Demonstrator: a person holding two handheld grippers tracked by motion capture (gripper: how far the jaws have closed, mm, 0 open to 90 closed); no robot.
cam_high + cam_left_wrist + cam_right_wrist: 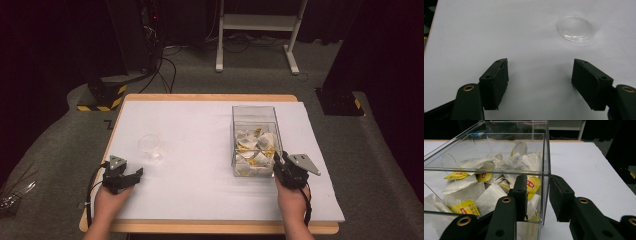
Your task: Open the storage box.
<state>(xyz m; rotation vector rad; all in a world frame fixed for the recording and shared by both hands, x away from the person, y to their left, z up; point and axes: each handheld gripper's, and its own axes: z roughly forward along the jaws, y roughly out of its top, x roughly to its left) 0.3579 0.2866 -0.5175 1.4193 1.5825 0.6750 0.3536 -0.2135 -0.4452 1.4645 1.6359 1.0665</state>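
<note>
A clear plastic box [233, 131] stands at the table's right. It holds several white tea bags [255, 145] with yellow tags. My right gripper [280, 159] is at the box's near right corner. In the right gripper view its jaws stand a little apart, one on each side of that corner edge of the box [546, 157], with tea bags [486, 195] behind the wall. My left gripper [134, 175] rests low at the table's left, open wide with nothing between its jaws. A small clear cup [150, 146] stands just beyond it, and the cup [576, 27] lies ahead and right of the left gripper [540, 62].
A white sheet [200, 150] covers the wooden table [210, 97]. Beyond the far edge are a white stand's legs [255, 35], cables and a block with yellow-black tape [102, 95] on the grey floor.
</note>
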